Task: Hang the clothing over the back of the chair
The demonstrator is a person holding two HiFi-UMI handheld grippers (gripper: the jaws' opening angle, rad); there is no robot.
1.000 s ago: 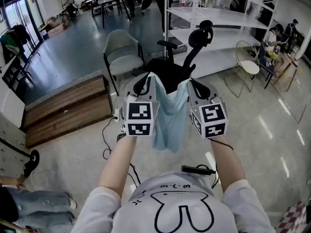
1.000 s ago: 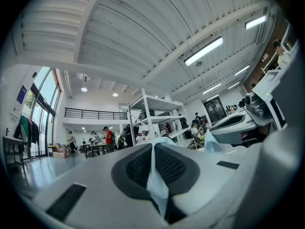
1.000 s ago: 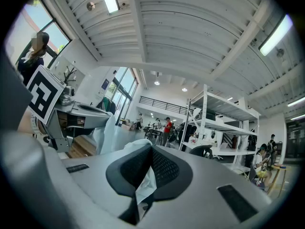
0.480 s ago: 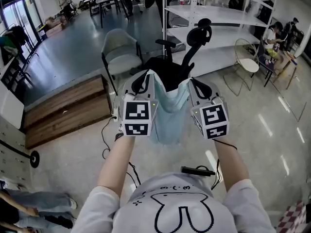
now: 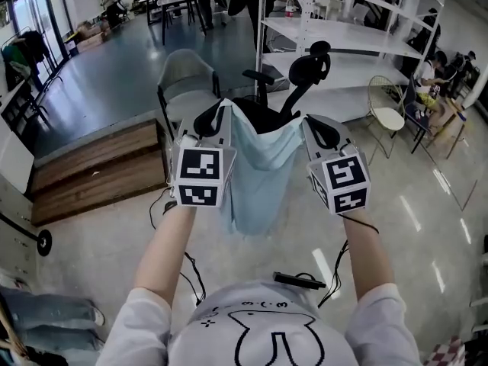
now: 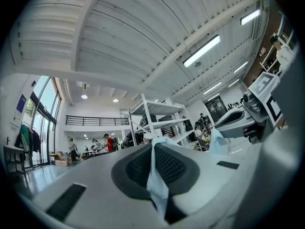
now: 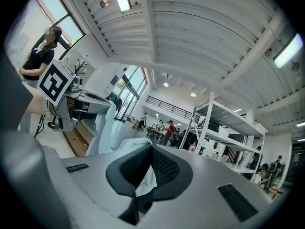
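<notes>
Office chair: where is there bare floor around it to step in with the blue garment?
The floor is bare right of the black office chair, toward the wire chair. The left is crowded: grey chair, wooden platform. White shelving closes off behind.

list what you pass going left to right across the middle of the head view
wooden step → left tool → light blue clothing → right tool → round wire chair

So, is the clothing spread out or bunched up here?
Spread out: the clothing hangs open between the left gripper and right gripper, jaws shut on its top corners, not yet on the chair.
</notes>
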